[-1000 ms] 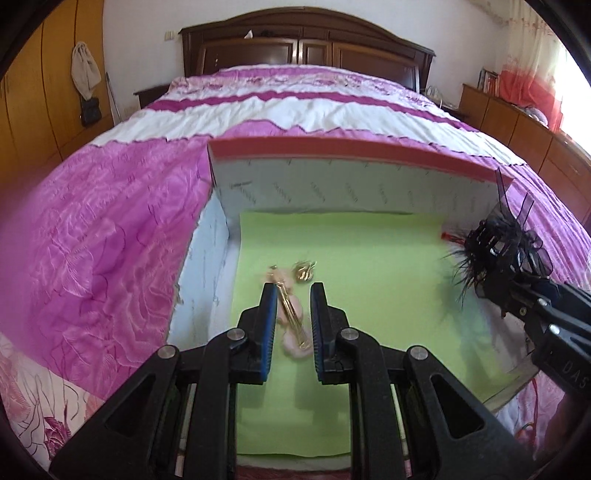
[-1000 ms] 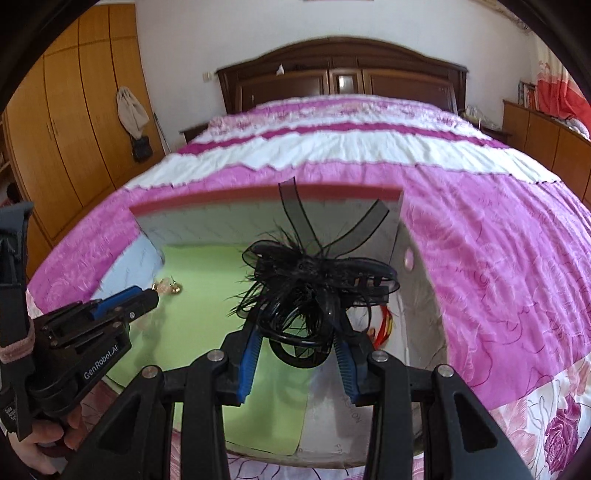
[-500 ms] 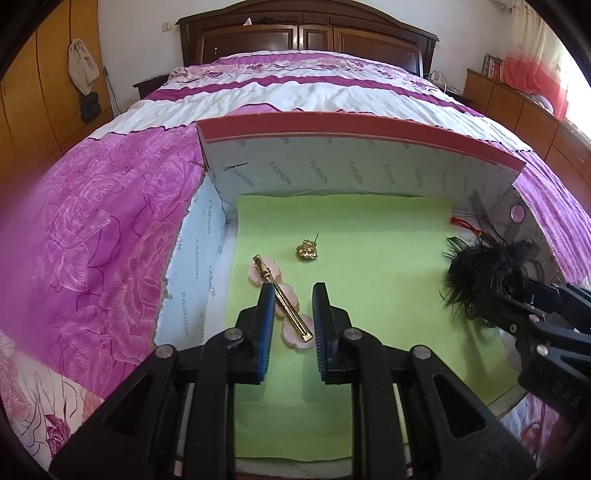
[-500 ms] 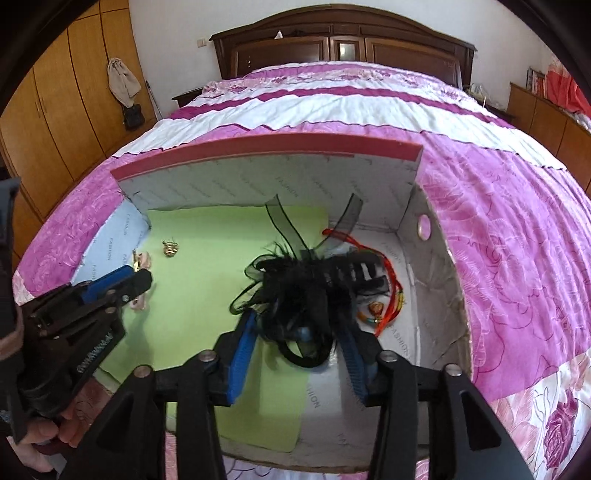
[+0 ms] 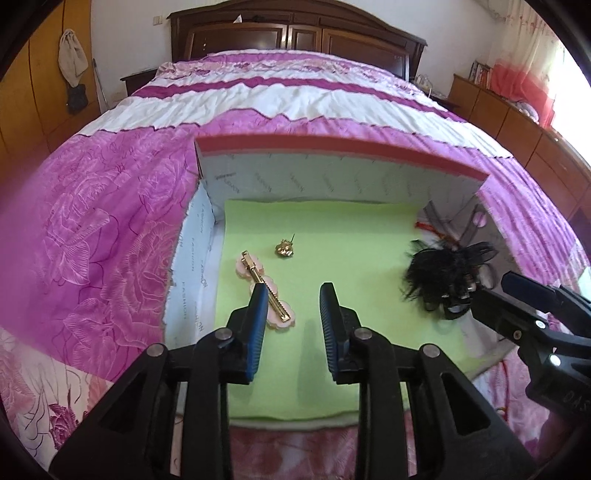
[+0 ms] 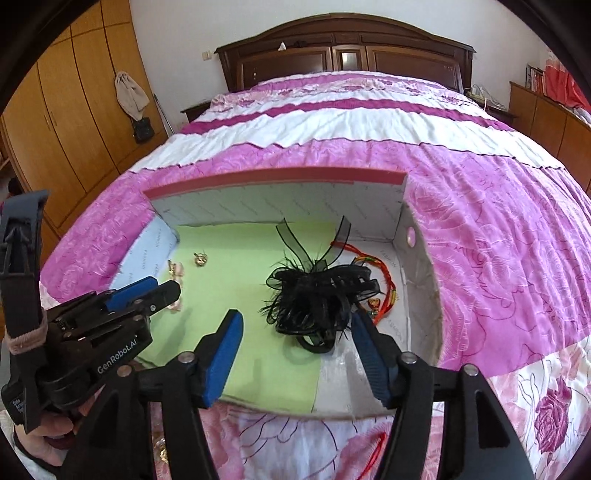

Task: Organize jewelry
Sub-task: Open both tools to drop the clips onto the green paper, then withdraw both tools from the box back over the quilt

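An open box [image 5: 332, 147] [image 6: 277, 177] lined with green felt lies on the bed. In it, a pink-and-gold hair clip [image 5: 264, 290] [image 6: 173, 269] lies at the left, a small gold brooch [image 5: 284, 249] [image 6: 200, 258] behind it, a black feathered hair piece [image 5: 439, 277] [image 6: 314, 299] at the right, and a red cord bracelet [image 6: 384, 277] by the right wall. My left gripper [image 5: 293, 295] is open and empty, just right of the hair clip. My right gripper [image 6: 295, 325] is open, its jaws on either side of the black hair piece, which rests on the box floor.
The box sits on a pink and white floral bedspread [image 5: 92, 240]. A dark wooden headboard [image 5: 295, 33] is behind, an orange wardrobe [image 6: 74, 110] at the left, and low cabinets [image 5: 517, 122] at the right. A red cord [image 6: 376, 446] lies on the bedspread in front of the box.
My left gripper has opened, leaving the pink hair clip on the felt. My right gripper has lowered the black hair piece into the box and opened off it.
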Demonstrator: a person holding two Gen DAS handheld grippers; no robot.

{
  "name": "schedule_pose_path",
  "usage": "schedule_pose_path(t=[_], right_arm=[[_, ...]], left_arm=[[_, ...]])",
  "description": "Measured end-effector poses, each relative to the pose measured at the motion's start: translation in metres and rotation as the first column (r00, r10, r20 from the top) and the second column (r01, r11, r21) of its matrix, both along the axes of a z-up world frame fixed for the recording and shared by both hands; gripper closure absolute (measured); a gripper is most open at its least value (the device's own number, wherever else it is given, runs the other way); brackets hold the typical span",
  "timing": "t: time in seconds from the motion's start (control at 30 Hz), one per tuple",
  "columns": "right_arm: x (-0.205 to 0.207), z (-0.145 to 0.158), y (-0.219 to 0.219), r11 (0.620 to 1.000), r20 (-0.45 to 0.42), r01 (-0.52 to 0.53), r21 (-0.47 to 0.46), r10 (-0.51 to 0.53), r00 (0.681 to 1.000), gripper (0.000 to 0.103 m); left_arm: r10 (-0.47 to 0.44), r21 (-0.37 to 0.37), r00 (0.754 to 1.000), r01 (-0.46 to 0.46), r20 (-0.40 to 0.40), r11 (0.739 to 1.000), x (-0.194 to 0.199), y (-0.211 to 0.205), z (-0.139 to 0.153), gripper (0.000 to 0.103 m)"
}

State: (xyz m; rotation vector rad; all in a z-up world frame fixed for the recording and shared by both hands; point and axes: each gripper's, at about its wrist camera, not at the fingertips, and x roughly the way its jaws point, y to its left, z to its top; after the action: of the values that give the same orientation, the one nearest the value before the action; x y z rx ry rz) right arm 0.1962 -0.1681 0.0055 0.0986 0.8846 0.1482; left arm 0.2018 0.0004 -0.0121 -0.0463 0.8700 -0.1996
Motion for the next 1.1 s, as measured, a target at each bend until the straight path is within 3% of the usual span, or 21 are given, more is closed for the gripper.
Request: schedule_pose_path(t=[0.23,0.7,1.1], right_arm=[[-0.023,0.019,-0.008,0.998,0.092,0.014,0.060,-0.020,0.996,0.037],[-0.078,0.053,-0.017,0.990,0.303,0.026,0.138,-0.067,0.951,0.032],[-0.124,0.075,-0.025,0.992,0.373,0.018,0.123,-0.063,0.926,0.031]], left_arm=[[-0.011,-0.035,0.998,0.013,0.066,0.999,-0.020,0.000,0.024,0.082],[-0.004,-0.066,0.976,0.019,0.220,0.998,-0.070,0.011,0.067,0.080],[-0.009,-0.074,0.972,0.027,0.233,0.997,-0.100,0.025,0.081,0.076]])
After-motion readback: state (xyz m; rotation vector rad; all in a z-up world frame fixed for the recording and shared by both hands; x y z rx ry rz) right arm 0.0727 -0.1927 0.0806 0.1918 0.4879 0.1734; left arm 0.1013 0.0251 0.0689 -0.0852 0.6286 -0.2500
